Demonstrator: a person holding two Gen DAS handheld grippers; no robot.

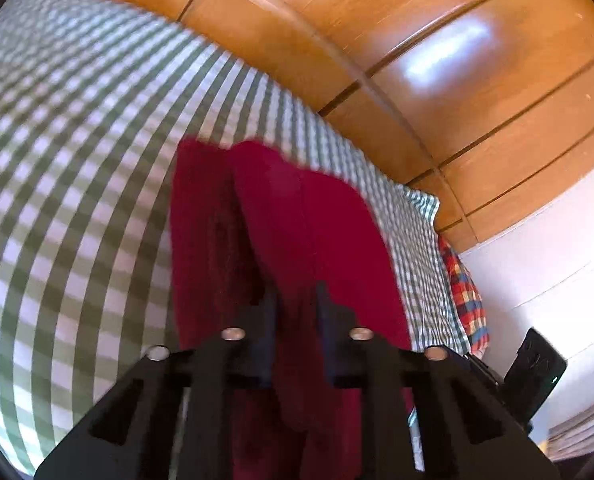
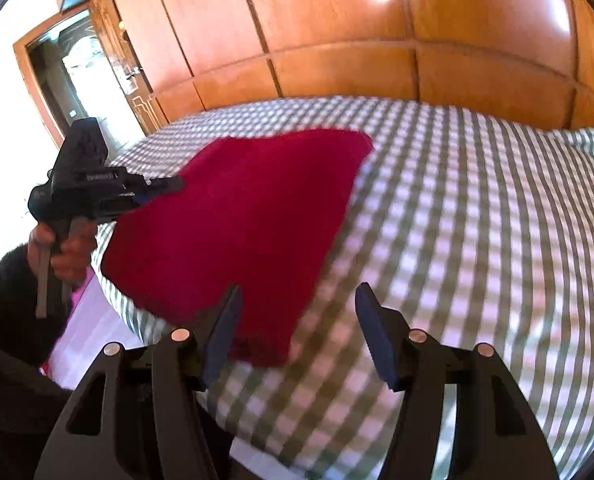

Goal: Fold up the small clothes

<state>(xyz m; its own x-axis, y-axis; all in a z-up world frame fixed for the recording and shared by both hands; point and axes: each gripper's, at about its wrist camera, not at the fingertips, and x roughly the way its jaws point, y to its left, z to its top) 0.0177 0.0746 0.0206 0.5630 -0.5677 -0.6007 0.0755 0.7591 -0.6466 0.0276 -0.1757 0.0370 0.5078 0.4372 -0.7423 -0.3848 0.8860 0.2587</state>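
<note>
A bed covered by a green-and-white gingham sheet [image 2: 457, 216] fills most of both views, with glossy wooden wardrobe doors [image 2: 337, 40] behind it. On the sheet, near the bed's edge, a dark red knitted garment [image 2: 241, 220] is spread, partly lifted at one side. A plaid red, blue and yellow cloth [image 1: 467, 292] is seen at the far edge of the bed in the left wrist view.

The left gripper [image 1: 295, 300] is clenched on a bunched fold of the red garment, which hangs between its fingers. The right gripper [image 2: 297, 308] is released, its jaws spread wide and held just above the garment's near corner, touching nothing.

Both views are blurred by motion. A likely risk is judged to be the loose knit slipping from the narrow pinch, or the fold being dragged crooked, since only one side is held. The sheet beneath could also be caught if the right gripper is closed too low.
</note>
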